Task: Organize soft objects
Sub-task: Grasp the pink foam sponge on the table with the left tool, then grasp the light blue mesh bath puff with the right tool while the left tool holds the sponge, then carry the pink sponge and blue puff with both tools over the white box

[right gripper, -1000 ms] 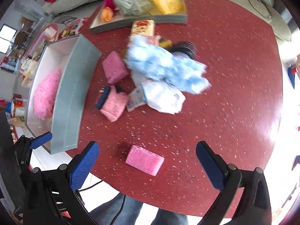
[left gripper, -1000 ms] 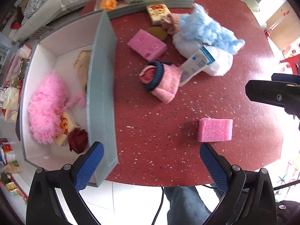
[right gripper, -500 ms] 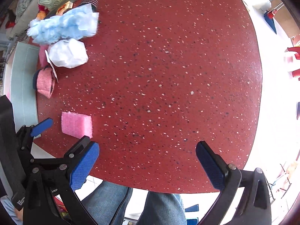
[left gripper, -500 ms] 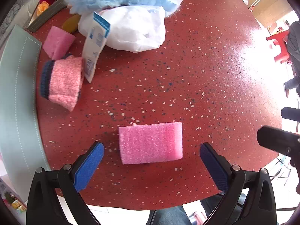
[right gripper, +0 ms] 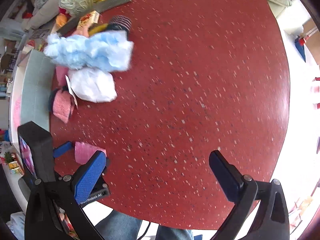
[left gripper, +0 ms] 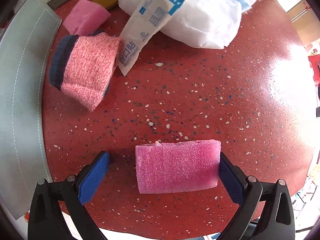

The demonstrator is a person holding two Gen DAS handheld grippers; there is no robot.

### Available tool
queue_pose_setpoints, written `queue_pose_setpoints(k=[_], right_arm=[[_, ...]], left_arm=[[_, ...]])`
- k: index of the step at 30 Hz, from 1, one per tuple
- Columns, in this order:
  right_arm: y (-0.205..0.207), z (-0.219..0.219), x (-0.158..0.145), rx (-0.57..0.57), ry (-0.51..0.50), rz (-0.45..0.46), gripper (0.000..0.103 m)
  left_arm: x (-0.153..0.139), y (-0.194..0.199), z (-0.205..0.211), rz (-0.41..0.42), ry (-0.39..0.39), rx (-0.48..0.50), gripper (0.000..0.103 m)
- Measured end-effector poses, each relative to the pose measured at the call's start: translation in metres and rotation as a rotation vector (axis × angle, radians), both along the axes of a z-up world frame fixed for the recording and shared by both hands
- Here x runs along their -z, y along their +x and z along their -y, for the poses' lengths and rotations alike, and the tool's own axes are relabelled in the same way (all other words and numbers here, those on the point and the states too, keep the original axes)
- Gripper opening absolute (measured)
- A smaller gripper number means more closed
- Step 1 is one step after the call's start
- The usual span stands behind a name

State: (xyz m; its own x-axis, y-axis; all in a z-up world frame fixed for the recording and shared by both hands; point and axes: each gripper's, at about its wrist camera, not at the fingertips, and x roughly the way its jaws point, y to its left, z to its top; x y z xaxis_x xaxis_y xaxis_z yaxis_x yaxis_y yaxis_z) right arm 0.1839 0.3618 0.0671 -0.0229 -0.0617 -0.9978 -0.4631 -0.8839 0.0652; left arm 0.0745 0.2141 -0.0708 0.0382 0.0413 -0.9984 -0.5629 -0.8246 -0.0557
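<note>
My left gripper (left gripper: pixel 163 169) was down at the near edge of the red tabletop (left gripper: pixel 230 104), its fingers spread wide around the pink foam block (left gripper: pixel 177 167). The block lay flat between them, off-centre: its right end touched, or all but touched, my right-hand finger (left gripper: pixel 229 177), while a clear gap of bare tabletop showed between its left end and the other finger (left gripper: pixel 94 177). Nothing was clamped yet.

I judged the block to be very light and spongy, with a rough open grain that would not slip on the blue pads. It would give under pressure, so a gentle close across its short ends seemed enough; a hard squeeze would only buckle it. Because one finger would reach it first, I expected it to slide sideways on the smooth tabletop before both pads met it.

My right gripper (right gripper: pixel 158 177) hung over bare tabletop with its fingers apart and nothing between them; that view was blurred.

Farther off lay a rolled pink sock (left gripper: pixel 86 74) with a dark blue cuff, a second pink foam piece (left gripper: pixel 86 18), a white plastic bag (left gripper: pixel 202 24) with a printed packet (left gripper: pixel 146 28) leaning on it, and blue fluff (right gripper: pixel 90 50). The grey box (left gripper: pixel 22 104) stood along the left edge, the likely place for the block.
</note>
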Motion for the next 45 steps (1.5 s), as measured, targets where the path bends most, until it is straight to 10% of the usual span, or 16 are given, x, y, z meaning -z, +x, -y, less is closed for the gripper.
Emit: queue_pose_setpoints(k=[16, 22, 27, 32, 45], right_arm=[[-0.151, 0.066, 0.008, -0.423, 0.167, -0.142, 0.103], [-0.157, 0.065, 0.023, -0.386, 0.164, -0.088, 0.052], [-0.143, 0.052, 0.006, -0.339, 0.163, -0.117, 0.040], [-0.105, 0.026, -0.020, -0.228, 0.122, -0.160, 0.040], [0.034, 0.011, -0.001, 0.006, 0.018, -0.010, 0.040]], left_arm=[[0.003, -0.002, 0.002, -0.002, 0.004, 0.001, 0.103], [0.006, -0.004, 0.001, 0.010, -0.006, 0.001, 0.103], [0.005, -0.002, 0.003, 0.017, -0.006, -0.011, 0.100], [-0.007, 0.007, 0.009, 0.005, 0.012, 0.021, 0.072], [-0.046, 0.048, 0.030, 0.013, 0.031, 0.179, 0.072]])
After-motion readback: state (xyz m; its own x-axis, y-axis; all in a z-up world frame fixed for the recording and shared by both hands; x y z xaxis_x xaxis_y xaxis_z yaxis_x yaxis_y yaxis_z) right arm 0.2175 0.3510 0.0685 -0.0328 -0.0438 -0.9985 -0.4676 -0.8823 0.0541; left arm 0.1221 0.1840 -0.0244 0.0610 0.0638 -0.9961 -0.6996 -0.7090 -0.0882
